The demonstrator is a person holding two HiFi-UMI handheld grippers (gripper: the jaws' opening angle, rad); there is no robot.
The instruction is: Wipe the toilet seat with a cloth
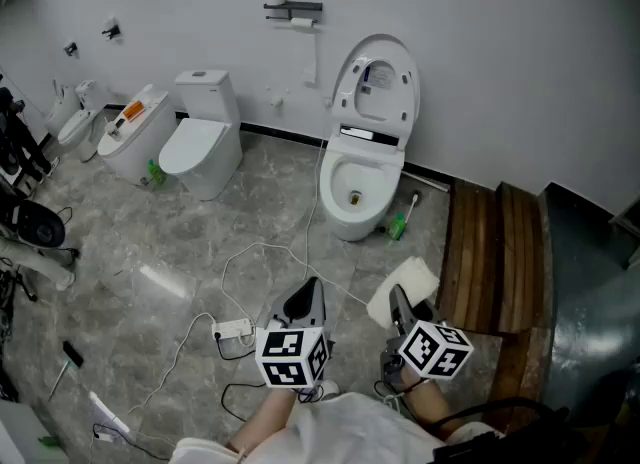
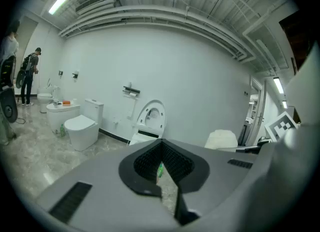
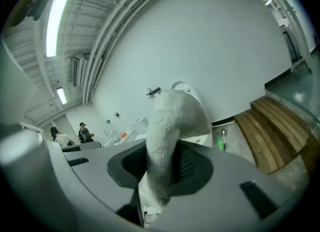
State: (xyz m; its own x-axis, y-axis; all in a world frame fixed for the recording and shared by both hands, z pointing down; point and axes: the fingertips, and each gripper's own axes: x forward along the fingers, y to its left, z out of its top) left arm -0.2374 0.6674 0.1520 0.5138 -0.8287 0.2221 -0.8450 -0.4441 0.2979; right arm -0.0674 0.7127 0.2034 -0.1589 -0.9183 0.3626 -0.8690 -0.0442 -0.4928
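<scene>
A white toilet stands against the far wall with its lid and seat raised; it also shows in the left gripper view as the toilet. My right gripper is shut on a white cloth, well short of the toilet. In the right gripper view the cloth stands up between the jaws and hides most of the toilet behind it. My left gripper is shut and holds nothing; its closed fingers point toward the toilet.
A second toilet and other white fixtures stand at the left. White cables and a power strip lie on the marble floor. A green bottle sits beside the toilet. Wooden steps rise at the right. People stand far off at the left.
</scene>
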